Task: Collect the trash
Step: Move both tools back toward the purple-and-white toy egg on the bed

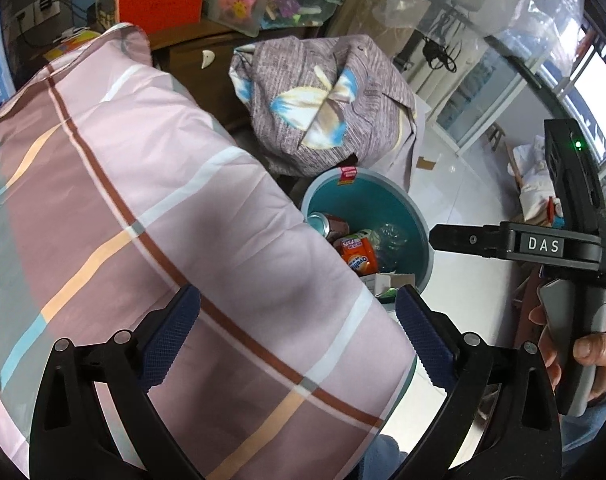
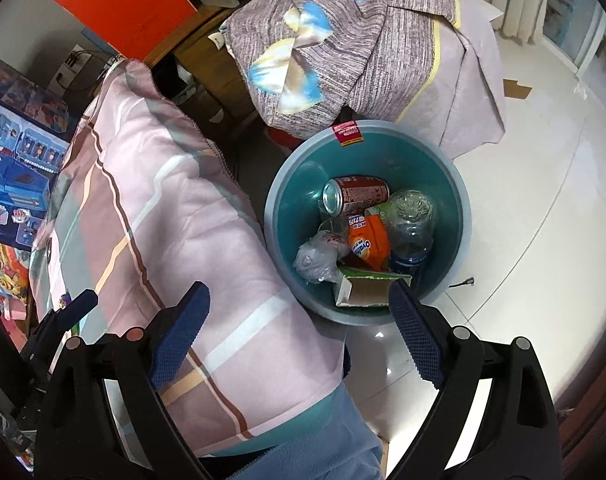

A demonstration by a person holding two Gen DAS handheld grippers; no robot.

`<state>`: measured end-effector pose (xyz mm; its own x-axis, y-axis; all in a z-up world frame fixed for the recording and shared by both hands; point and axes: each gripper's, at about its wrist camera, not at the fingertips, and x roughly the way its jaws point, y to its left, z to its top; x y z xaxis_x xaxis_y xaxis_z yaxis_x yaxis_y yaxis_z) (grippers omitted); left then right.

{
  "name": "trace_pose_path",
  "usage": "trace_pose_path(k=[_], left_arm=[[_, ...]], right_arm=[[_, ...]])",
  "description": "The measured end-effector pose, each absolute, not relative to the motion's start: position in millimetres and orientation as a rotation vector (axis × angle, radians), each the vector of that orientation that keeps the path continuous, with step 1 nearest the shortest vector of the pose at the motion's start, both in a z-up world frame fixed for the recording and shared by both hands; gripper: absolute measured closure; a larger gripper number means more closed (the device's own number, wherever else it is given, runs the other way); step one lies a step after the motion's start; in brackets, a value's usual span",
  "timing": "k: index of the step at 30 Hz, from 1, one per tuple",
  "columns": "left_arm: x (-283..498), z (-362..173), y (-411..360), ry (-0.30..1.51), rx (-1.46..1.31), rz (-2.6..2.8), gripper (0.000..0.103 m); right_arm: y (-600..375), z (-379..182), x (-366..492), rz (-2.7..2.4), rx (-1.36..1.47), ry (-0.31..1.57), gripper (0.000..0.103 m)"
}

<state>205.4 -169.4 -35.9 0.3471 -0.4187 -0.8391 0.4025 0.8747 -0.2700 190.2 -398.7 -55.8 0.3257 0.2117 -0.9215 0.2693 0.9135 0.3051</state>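
Both the left gripper (image 1: pixel 299 336) and the right gripper (image 2: pixel 299 332) gape wide, empty; the teal bin (image 2: pixel 461 216) holds a soda can (image 2: pixel 357 192), a bottle (image 2: pixel 411 224) and a carton (image 2: pixel 367 286).

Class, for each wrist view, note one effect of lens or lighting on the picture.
Left wrist view: fisheye bends the pink checked pillow into an arc, and the corners go black. Right wrist view: the glossy white tiled floor washes out with glare at right; small highlights sit near the round teal plastic bin.
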Motion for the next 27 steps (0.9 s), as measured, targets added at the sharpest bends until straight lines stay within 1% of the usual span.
trace_pose_path(k=[7, 11, 17, 23, 27], left_arm=[[194.2, -33.7, -136.9, 1.076, -0.066, -0.508, 0.004], [184.6, -37.3, -102.8, 1.074, -0.1, -0.464, 0.004], [172.6, -47.8, -31.2, 1.077, -0.167, -0.345, 0.004], [154.6, -56.5, 59.7, 1.072, -0.234, -0.199, 0.004], [139.1, -60.9, 118.7, 1.06, -0.264, -0.102, 0.004]], right_arm=[[-368.2, -52.1, 187.0, -0.009, 0.423, 1.276, 0.015], [-337.0, -53.2, 191.9, 0.031, 0.391, 1.294, 0.015], [-270.3, -57.2, 208.5, 0.128, 0.318, 1.334, 0.015], [-186.6, -61.3, 227.6, 0.238, 0.218, 1.375, 0.015], [-129.2, -66.7, 223.8, 0.311, 0.148, 1.407, 0.015]])
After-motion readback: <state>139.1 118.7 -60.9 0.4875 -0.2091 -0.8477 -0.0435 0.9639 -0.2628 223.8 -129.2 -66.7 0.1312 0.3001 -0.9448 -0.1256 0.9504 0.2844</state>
